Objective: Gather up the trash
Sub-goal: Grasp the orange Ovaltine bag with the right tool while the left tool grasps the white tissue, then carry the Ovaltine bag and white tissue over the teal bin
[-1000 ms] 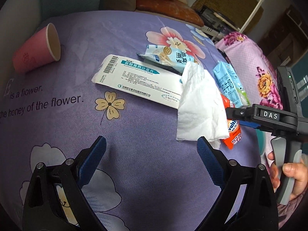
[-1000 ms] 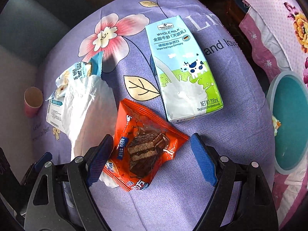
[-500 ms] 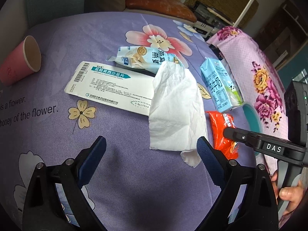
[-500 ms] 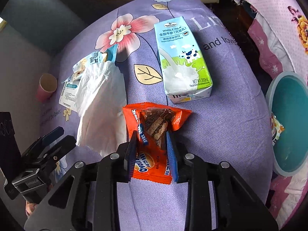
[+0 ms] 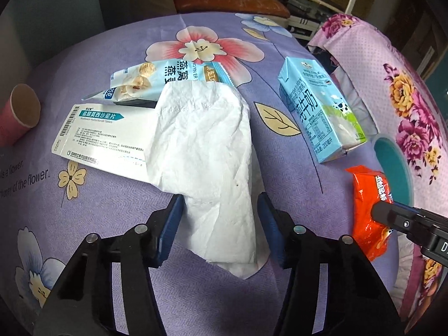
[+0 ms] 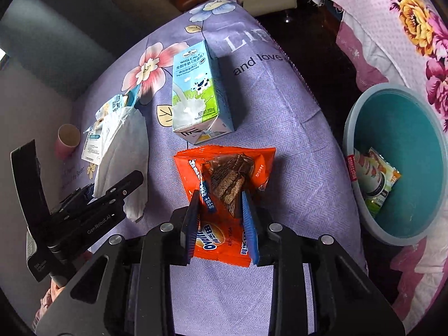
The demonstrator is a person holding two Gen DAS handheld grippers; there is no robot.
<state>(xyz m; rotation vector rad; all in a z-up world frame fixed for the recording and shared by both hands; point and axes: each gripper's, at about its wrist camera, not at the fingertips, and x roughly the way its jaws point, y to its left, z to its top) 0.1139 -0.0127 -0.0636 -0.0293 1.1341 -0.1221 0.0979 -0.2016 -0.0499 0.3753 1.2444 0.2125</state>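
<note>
My right gripper [image 6: 221, 210] is shut on the orange snack wrapper [image 6: 224, 173] and holds it above the purple tablecloth; the wrapper also shows in the left wrist view [image 5: 369, 210]. My left gripper [image 5: 219, 218] straddles the near end of a crumpled white tissue [image 5: 207, 151], jaws partly closed around it with small gaps either side. The tissue [image 6: 123, 156] lies over a white medicine box [image 5: 98, 137] and a light-blue snack packet [image 5: 162, 79]. A blue milk carton [image 5: 316, 109] lies to the right, also in the right wrist view [image 6: 198, 95].
A teal bin [image 6: 411, 168] stands beside the table at the right with a snack packet [image 6: 375, 179] inside; its rim shows in the left wrist view [image 5: 392, 168]. A pink paper cup [image 5: 19, 114] lies on its side at the far left. Pink floral bedding [image 6: 397, 28] lies beyond.
My left gripper moved forward over the tissue and its jaws narrowed around it. My right gripper, shut on the orange wrapper half a second ago, has lifted it and drawn back.
</note>
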